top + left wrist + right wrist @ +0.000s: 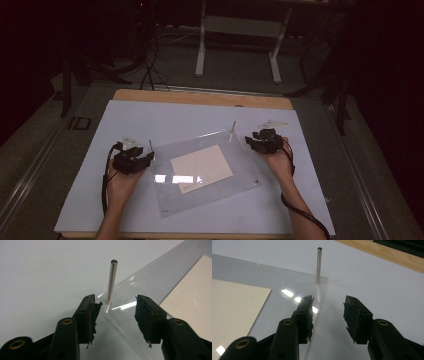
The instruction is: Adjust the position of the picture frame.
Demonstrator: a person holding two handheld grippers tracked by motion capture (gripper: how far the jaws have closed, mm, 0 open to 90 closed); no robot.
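The high view takes in the whole layout: a clear acrylic sheet (207, 170) lies flat and askew on the pale blue mat (125, 120) that covers the wooden table (200, 97), with a cream sheet of paper (201, 168) lying flat within its outline; whether it sits on top or underneath cannot be told. Small fittings mark the sheet's two near corners.

From that height the two upright metal pins are thin slivers; the gripper views bring them close. The left gripper view shows the left pin (111, 282) standing upright at the sheet's corner, a small hole in its top end, with a faint printed grid on the paper (192, 295) off to the side. The right gripper view shows the right pin (319, 265) rising at the sheet's far corner (322, 280), the wooden table edge (384, 252) beyond it.

The left gripper (117, 306) has its jaws apart, holding nothing; the sheet's corner and the pin's foot lie between and just past the tips, untouched. The right gripper (328, 306) also stands parted and empty, straddling the sheet's edge, the pin well ahead of the tips.
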